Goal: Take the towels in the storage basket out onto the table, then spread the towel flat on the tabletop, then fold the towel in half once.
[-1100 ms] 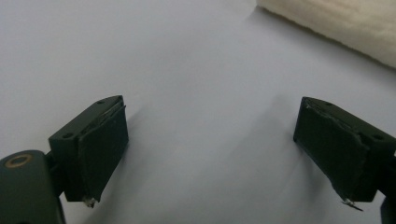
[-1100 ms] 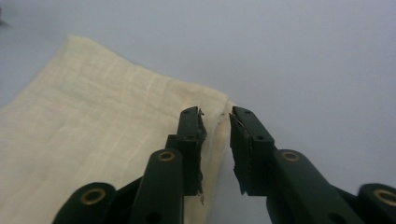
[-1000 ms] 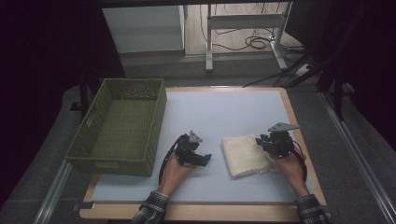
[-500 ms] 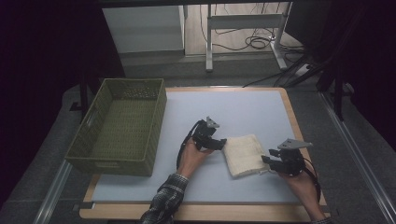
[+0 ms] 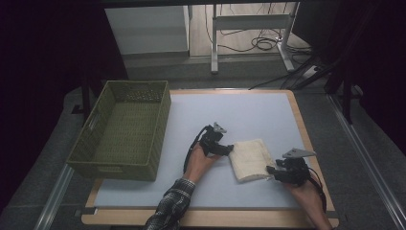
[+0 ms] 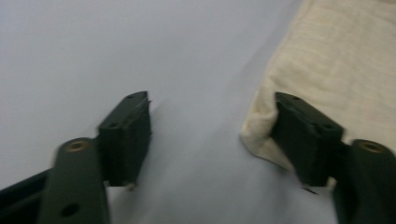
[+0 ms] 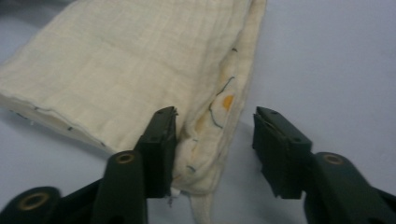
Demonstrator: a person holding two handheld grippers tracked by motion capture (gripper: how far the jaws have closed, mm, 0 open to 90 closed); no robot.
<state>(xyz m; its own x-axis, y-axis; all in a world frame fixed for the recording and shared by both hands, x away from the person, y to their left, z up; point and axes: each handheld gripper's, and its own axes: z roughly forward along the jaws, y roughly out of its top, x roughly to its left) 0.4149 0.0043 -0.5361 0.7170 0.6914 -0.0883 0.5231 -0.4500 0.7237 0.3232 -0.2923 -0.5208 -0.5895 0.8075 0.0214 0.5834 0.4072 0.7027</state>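
Observation:
A folded cream cloth lies on the pale blue mat, right of centre. My left gripper sits at its left edge. In the left gripper view the jaws have just been closing but still stand open over bare mat, one pad against the cloth's corner. My right gripper is at the cloth's near right corner. Its jaws have just been opening. The cloth's folded edge, with orange and dark stitching, lies between them beside one pad, not pinched.
A green woven basket stands on the table's left part, a short way from the left hand. The mat reaches back to the wooden table rim. Beyond it, metal legs and cables are on the floor.
The left gripper has moved right, up to the cloth's left edge, its jaws narrowing. The right gripper has drawn back from over the cloth's right side to its near corner.

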